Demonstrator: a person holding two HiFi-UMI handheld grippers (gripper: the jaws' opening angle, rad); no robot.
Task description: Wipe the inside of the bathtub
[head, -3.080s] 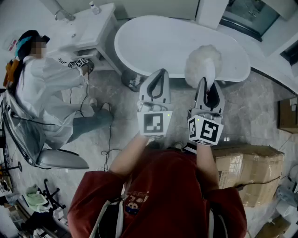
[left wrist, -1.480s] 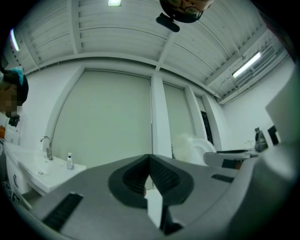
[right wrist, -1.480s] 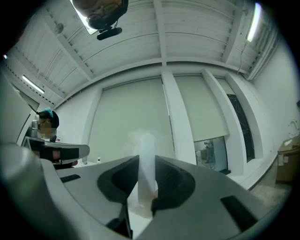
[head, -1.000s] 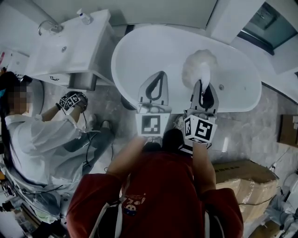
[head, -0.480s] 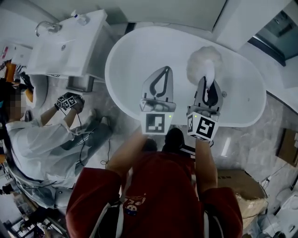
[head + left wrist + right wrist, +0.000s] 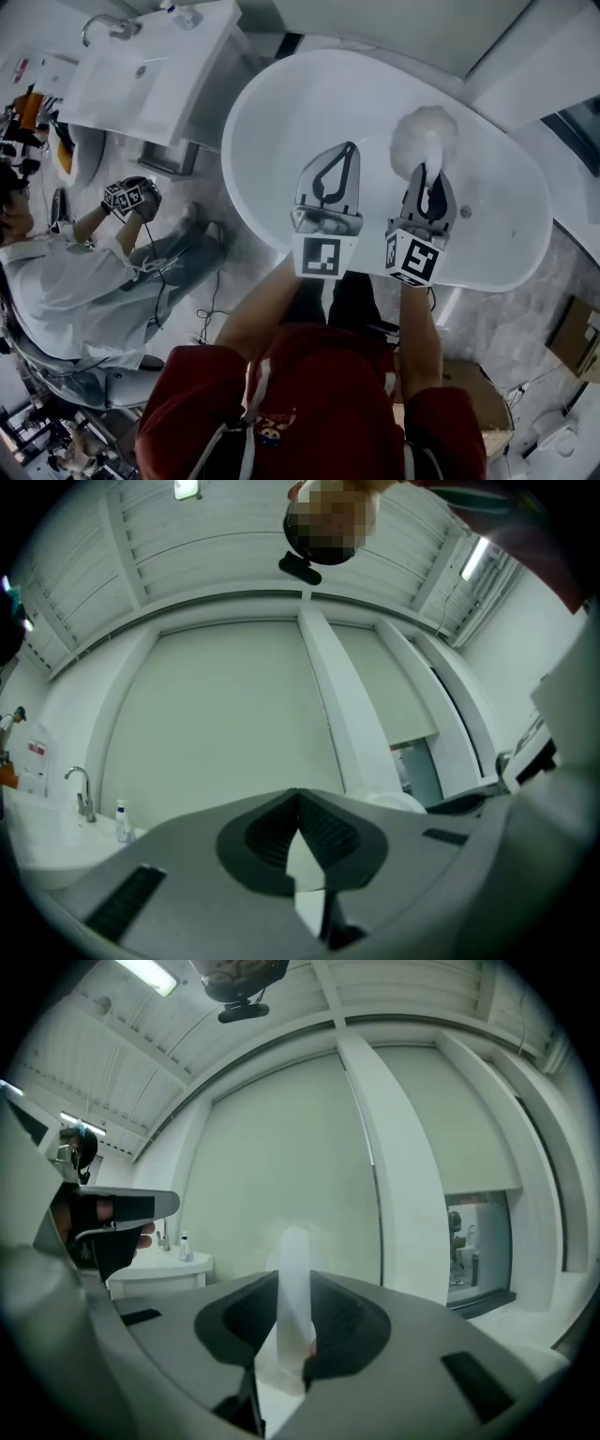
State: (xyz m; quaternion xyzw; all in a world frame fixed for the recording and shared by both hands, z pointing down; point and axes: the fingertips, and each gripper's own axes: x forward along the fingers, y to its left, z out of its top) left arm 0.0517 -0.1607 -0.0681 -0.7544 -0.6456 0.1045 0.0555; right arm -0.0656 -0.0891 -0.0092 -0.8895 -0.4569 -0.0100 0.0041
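Note:
The white oval bathtub [image 6: 300, 103] fills the top of the head view, and both grippers hang over its near side. My left gripper [image 6: 348, 148] is shut with nothing in it; in the left gripper view its jaws [image 6: 299, 797] meet at the tip against a pale wall. My right gripper [image 6: 430, 178] is shut on the white handle of a fluffy white duster [image 6: 422, 139], whose head hovers over the tub's inside. The duster handle [image 6: 293, 1251] stands upright between the right jaws in the right gripper view.
A white washbasin cabinet [image 6: 141, 80] with a tap [image 6: 103, 26] stands left of the tub. A seated person in white [image 6: 66, 272] holds another gripper at the left. The tub's drain [image 6: 466, 213] lies right of my right gripper. A cardboard box [image 6: 577, 337] sits at the right.
The person has stepped up to the tub. Both grippers now hang over its inside instead of the floor before it. The duster stays in the right gripper.

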